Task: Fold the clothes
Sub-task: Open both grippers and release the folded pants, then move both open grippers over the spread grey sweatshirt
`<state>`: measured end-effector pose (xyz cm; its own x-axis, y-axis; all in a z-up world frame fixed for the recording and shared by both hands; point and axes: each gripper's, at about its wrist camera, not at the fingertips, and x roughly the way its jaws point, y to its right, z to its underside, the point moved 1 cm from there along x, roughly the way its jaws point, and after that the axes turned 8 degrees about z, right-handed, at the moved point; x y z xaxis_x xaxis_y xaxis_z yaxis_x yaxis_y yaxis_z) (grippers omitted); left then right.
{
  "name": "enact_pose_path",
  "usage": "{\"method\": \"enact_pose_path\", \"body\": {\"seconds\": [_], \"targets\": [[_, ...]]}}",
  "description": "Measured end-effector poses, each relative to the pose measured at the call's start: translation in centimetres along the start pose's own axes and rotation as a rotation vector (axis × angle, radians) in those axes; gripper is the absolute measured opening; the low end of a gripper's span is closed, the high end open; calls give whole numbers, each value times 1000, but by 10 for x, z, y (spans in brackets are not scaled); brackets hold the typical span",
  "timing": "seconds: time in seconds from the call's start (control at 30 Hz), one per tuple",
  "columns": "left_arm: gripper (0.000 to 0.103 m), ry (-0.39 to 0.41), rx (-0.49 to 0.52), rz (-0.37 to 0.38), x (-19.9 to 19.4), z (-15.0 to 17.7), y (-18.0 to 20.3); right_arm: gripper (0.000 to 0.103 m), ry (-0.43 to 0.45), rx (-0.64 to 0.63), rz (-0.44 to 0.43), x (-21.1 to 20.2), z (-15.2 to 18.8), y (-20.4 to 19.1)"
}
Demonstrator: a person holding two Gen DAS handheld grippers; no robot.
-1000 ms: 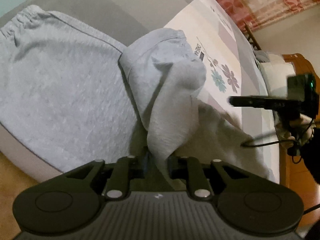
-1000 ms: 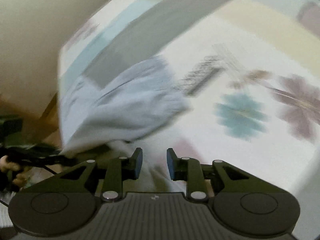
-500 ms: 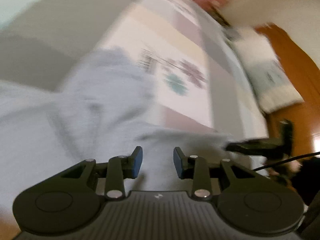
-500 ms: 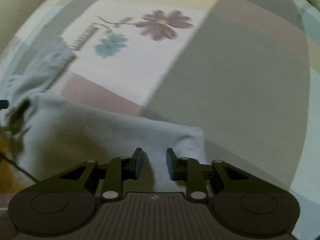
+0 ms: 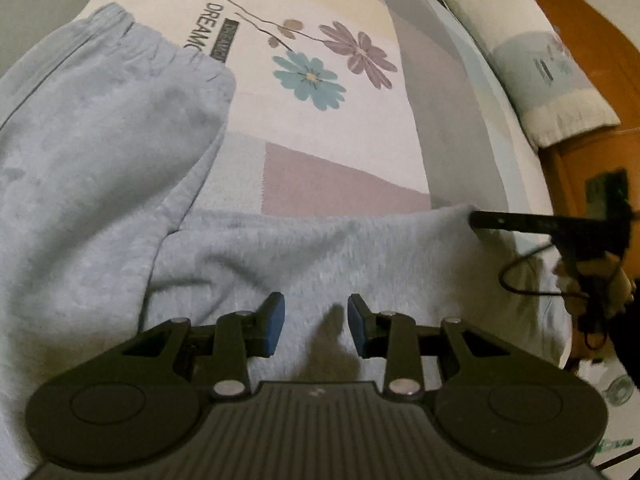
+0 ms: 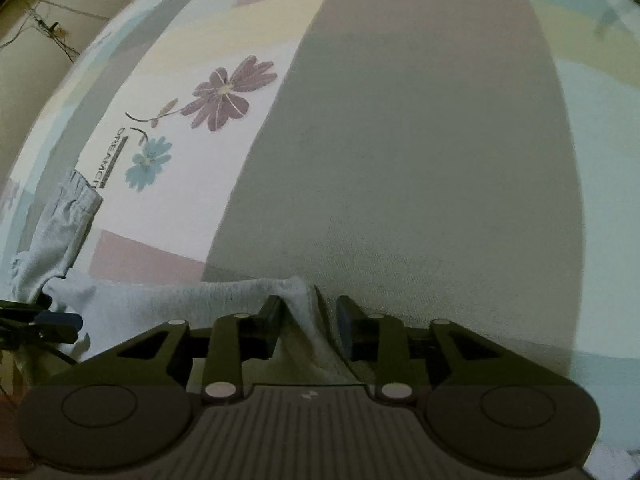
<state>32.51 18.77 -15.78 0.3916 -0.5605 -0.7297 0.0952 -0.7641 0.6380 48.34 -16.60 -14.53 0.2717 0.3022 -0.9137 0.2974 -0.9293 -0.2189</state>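
Grey sweatpants (image 5: pixel 92 168) of soft, fleecy knit lie spread on a bed sheet (image 5: pixel 344 148), a smooth printed cloth of pastel rectangles with two flowers and lettering. The gathered elastic waistband (image 5: pixel 136 44) lies toward the sheet's far left, beside the lettering; one leg runs across the near edge of the bed. No container appears in either view.

Left gripper (image 5: pixel 315 322): black, with blue pads; its jaws stand apart just above the fleece, nothing pinched between them, casting a shadow on the cloth.

Right gripper (image 6: pixel 308 320): jaws opening; a raised peak of the leg's end stands between the fingers, which no longer clearly press it. From the left wrist view its dark fingers meet the far corner of that leg near the bed's right edge.

A tasselled pillow (image 5: pixel 548 80) lies at the head of the bed against an orange-brown wooden headboard (image 5: pixel 584 16).
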Motion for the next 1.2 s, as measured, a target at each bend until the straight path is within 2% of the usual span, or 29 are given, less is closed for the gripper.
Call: {"method": "enact_pose_path", "body": {"seconds": [0.03,0.07,0.1,0.13,0.17,0.2,0.23,0.33,0.5,0.63,0.73,0.8,0.9,0.93,1.03,1.1,1.2], "targets": [[34,-2,-6,-1,0,-1,0,19,-2,-6,-12,1,-1,0],[34,-2,-8,-3,1,-2,0,13,-4,-11,-25,3,-2,0],[34,4,-2,-6,0,-3,3,13,24,-30,-7,-1,-3,-3],[34,14,8,-8,0,-5,6,12,64,-33,5,-7,-5,-4],[34,25,18,-9,-1,-6,9,6,115,-25,22,-14,-8,-2],[34,35,28,-11,-2,-7,13,6,179,-5,60,-22,-13,2],[34,38,40,-14,-2,-9,15,10,196,26,61,-28,-20,8],[34,26,85,-26,0,-11,24,14,196,85,47,-48,-20,24],[34,-27,161,-68,2,-3,30,20,95,40,157,-84,37,48],[34,-64,153,-81,4,4,27,23,-2,56,192,-70,79,45],[34,-105,220,-129,8,8,35,24,-29,3,282,-47,93,46],[34,-137,276,-170,9,11,40,25,-17,0,286,-53,101,49],[34,-169,346,-225,5,18,53,28,-58,-7,354,-73,115,53],[34,-168,373,-231,2,21,59,32,-44,-6,353,-82,118,55],[37,-171,438,-207,4,35,79,52,-28,8,349,-96,131,67],[38,-207,477,-195,16,47,85,52,-59,0,348,-87,140,76],[39,-231,571,-220,27,64,90,51,-72,-38,365,-80,152,77]]}}
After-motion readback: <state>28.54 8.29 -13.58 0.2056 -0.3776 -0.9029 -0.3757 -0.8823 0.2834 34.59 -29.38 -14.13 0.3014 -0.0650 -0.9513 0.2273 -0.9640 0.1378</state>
